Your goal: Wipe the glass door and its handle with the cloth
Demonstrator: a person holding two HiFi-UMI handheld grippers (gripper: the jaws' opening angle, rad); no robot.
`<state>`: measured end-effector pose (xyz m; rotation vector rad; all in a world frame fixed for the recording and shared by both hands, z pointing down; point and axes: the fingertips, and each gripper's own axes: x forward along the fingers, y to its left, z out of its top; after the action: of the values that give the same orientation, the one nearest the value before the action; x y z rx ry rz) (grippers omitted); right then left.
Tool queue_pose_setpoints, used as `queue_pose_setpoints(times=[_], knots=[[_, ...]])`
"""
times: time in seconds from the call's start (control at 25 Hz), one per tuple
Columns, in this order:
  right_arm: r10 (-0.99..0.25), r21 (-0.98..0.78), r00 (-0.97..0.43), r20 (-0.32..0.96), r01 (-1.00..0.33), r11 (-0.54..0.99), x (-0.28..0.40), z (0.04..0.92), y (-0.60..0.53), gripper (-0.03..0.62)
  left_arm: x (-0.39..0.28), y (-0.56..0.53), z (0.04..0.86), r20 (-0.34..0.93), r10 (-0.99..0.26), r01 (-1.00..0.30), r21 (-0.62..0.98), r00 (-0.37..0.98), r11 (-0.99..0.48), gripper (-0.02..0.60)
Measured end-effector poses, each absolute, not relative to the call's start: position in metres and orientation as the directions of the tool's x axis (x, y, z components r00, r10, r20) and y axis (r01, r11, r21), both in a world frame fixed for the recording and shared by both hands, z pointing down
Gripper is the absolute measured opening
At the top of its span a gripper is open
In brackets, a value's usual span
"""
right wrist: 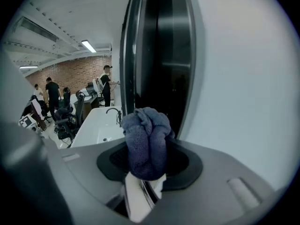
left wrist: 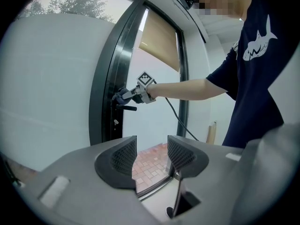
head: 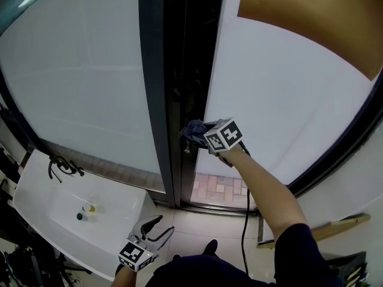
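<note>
Honestly, with the right gripper [right wrist: 149, 162] clamping its jaws on the bunched dark-blue terry cloth [right wrist: 146, 135] right at the black lever handle [left wrist: 127, 108] of the frosted glass door [left wrist: 108, 78], and the left gripper [left wrist: 152, 156] gaping empty well below that handle, the wad could snag and slip out.

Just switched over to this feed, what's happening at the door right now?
A person's right gripper is shut on a bunched blue cloth, held up at the dark edge of the frosted glass door, just above its black bar handle. The left gripper hangs low, open and empty, near the white sink. Wiping looks under way around the handle.
</note>
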<state>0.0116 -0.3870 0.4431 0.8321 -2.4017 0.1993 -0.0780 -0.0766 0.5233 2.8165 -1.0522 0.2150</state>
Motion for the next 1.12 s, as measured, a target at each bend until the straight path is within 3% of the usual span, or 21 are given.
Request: queue_pose_setpoints(times=[0.36, 0.84, 1.12], knots=[[-0.411, -0.122, -0.661, 0.627, -0.605, 0.787, 0.015, 0.469, -0.387, 0.15, -0.082, -0.071, 0.528, 0.182, -0.656, -0.676, 0.086, 0.733, -0.732, 0.201], [-0.406, -0.171, -0.629, 0.662, -0.655, 0.736, 0.076, 0.479, -0.381, 0.15, -0.068, -0.076, 0.526, 0.174, -0.626, -0.644, 0.074, 0.76, -0.761, 0.2], [-0.523, 0.01, -0.538, 0.661, -0.691, 0.723, 0.109, 0.466, -0.377, 0.15, -0.072, -0.078, 0.522, 0.17, -0.626, -0.643, 0.074, 0.761, -0.762, 0.199]])
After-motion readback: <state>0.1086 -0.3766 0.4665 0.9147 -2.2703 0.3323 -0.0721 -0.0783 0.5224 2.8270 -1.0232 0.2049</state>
